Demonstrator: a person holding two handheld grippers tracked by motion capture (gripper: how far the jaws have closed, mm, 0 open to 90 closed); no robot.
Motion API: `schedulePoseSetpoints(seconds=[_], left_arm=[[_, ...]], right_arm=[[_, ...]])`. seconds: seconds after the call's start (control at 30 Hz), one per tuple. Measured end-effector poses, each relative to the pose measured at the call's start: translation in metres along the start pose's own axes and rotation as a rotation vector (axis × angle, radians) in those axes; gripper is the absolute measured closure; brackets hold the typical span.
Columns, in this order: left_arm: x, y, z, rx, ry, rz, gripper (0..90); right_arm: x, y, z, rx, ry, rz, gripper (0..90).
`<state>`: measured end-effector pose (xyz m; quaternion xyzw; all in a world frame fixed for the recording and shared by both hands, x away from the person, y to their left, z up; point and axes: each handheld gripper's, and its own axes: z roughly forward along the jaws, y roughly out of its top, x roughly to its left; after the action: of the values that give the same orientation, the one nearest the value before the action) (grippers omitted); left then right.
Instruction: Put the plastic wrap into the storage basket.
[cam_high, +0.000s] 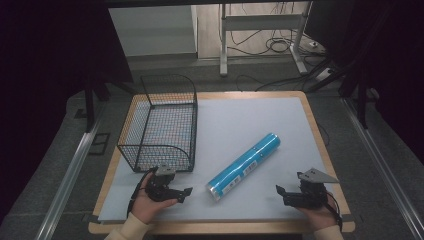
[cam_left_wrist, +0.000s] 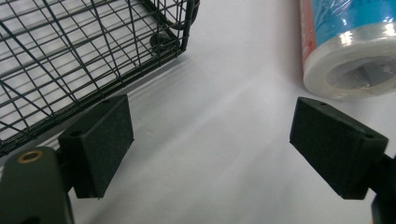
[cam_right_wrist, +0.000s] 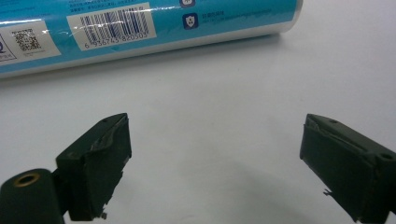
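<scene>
The bench has bare room around the blue roll, which lies slanted just right of the wire basket. Left tongs and right tongs flank its near end, both spread wide, holding nothing.

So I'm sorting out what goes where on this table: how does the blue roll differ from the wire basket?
The blue roll is a solid cylinder wrapped in glossy printed film; the wire basket is an open black mesh box with nothing in it. The roll lies on its side, slanted across the mat's middle; the basket stands upright toward the mat's left side. The roll looks slimmer than the basket. Both rest on the white mat, and neither is held.
</scene>
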<state>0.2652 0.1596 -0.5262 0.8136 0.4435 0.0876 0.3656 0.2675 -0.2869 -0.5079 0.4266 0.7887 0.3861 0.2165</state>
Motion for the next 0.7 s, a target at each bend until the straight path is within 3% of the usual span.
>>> schedulePoseSetpoints(seconds=[0.23, 0.33, 0.7], left_arm=[[-0.003, 0.004, -0.003, -0.013, -0.002, 0.009, 13.4], [-0.008, 0.008, -0.003, -0.006, -0.011, 0.027, 13.3], [-0.012, 0.022, -0.018, -0.051, -0.028, 0.003, 14.4]], right_arm=[[0.000, 0.000, -0.005, -0.011, -0.005, 0.006, 9.9], [-0.001, -0.001, -0.005, -0.019, -0.036, -0.017, 6.9], [-0.005, -0.003, -0.004, -0.044, -0.002, 0.013, 7.5]])
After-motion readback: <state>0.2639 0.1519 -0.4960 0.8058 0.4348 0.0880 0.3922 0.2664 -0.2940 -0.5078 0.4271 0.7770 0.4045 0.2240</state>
